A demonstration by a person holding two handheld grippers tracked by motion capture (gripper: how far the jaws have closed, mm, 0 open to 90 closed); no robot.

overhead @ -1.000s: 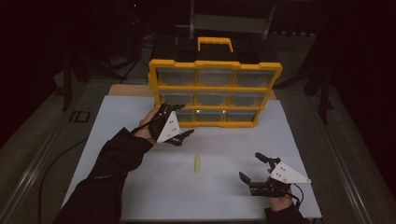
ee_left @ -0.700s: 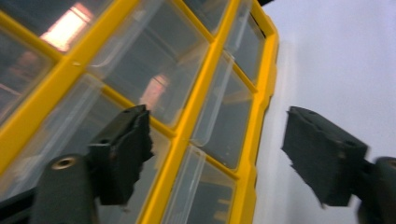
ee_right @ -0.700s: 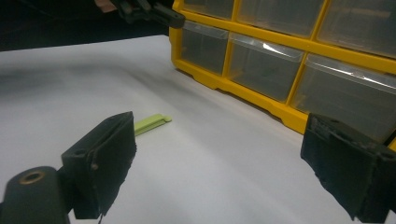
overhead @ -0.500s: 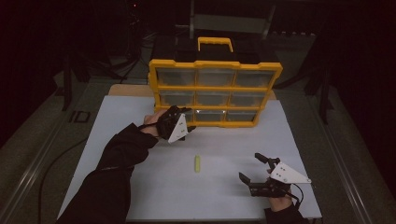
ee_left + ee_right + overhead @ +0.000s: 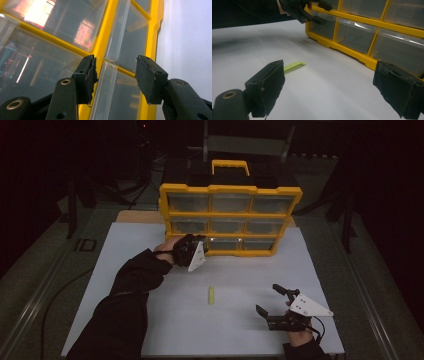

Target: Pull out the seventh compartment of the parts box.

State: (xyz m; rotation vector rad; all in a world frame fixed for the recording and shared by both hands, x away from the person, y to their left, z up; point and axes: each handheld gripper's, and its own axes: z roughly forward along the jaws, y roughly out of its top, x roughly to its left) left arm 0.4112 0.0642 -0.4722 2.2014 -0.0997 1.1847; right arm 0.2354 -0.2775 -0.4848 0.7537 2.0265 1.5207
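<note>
Your counter [image 5: 150, 245] is covered by a pale sheet, and the largest thing on it is the yellow organiser [image 5: 231, 220], standing upright at the far edge with three rows of three clear drawers and a yellow carry handle [image 5: 230, 166] on top. Your left arm, in a dark sleeve [image 5: 132, 285], reaches across the sheet to the organiser's lower left corner. There your left tongs [image 5: 202, 241] sit right at the front of the bottom-left drawer [image 5: 223, 244]; in the left gripper view, the left tongs [image 5: 115, 75] have the drawer's clear plastic pull lip [image 5: 105, 92] running up between the two black pads. The jaws have just been closing and now stand about half apart, with a gap visible on both sides of the lip, so they do not yet press on it. Your right tongs [image 5: 272, 302] rest low near the front right corner of the sheet, well apart from the organiser, with the jaws spread wide and nothing between them, as the right gripper view confirms [image 5: 329, 85]. The smallest thing is the yellow-green clip [image 5: 211, 295], lying flat on the bare sheet near the middle, between your two hands and touched by neither.
</note>
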